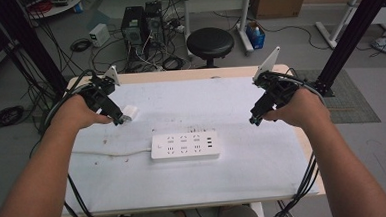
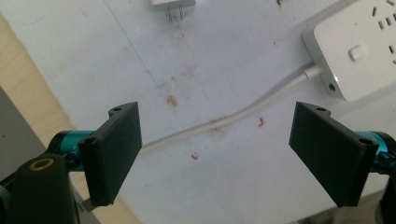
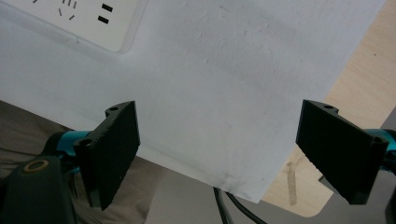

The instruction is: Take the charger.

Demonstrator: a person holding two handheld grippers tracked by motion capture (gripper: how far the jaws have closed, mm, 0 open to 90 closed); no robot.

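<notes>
Above the table (image 1: 244,176), the left gripper (image 1: 119,118) and right gripper (image 1: 255,117) hover with jaws spread wide, forearms outstretched.

**Power strip between two held grippers**

A white power strip (image 1: 185,146) lies mid-table (image 1: 185,189). Left of it and farther back, the left gripper (image 1: 117,118) hovers by a white plug adapter (image 1: 130,112); the right gripper (image 1: 255,117) hangs to its right.

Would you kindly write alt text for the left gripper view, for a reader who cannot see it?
The open left gripper hangs over a white cable running across the white table cover to a white power strip at upper right. A white plug adapter, prongs showing, sits at the top edge.
</notes>
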